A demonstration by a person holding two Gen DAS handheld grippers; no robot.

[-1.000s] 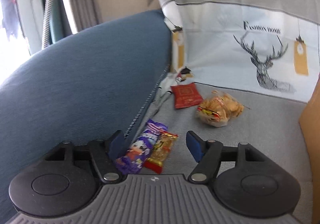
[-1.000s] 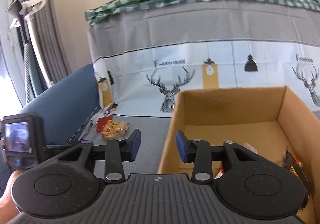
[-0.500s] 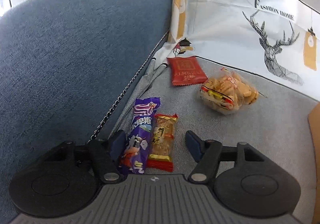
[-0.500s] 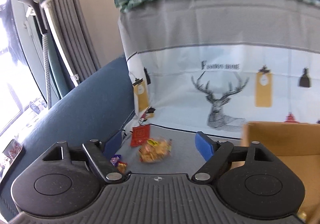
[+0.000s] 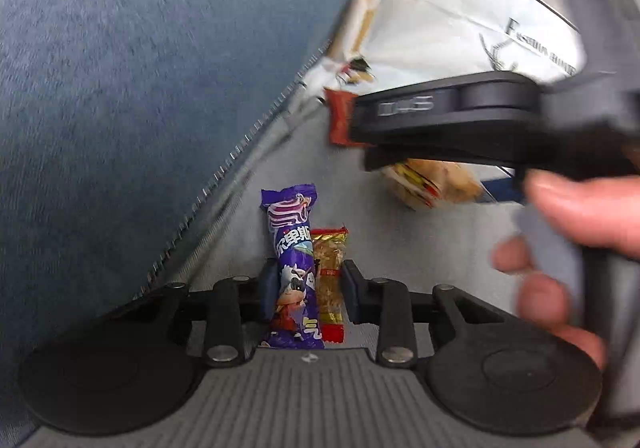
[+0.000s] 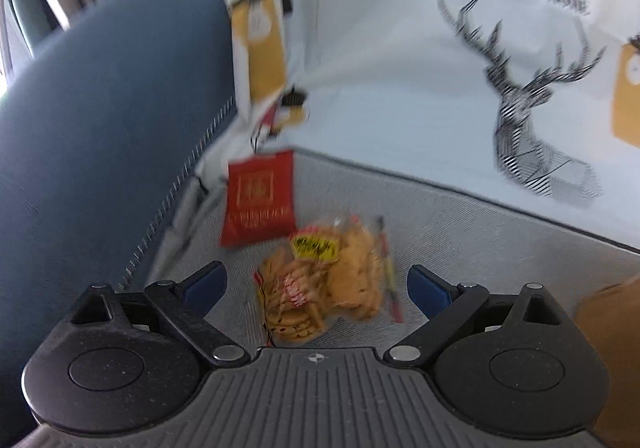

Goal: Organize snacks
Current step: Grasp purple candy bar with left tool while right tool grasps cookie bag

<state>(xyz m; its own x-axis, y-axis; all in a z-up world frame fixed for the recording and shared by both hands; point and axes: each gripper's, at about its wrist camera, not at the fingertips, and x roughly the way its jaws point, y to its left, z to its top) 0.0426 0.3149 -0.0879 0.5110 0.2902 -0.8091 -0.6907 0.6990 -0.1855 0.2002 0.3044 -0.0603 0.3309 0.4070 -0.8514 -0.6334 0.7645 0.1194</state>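
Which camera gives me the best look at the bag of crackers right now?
The right wrist view: the bag of crackers lies whole between the open right tongs. In the left wrist view it is mostly hidden behind the right tool.

The left wrist view looks steeply down, close over the grey seat point(image 5: 460, 248) beside the blue armrest point(image 5: 120, 87). The right wrist view looks down and forward from slightly farther back. Both share the cracker bag point(image 6: 320, 280), red packet point(image 6: 260, 199) and deer cloth point(image 6: 520, 87).
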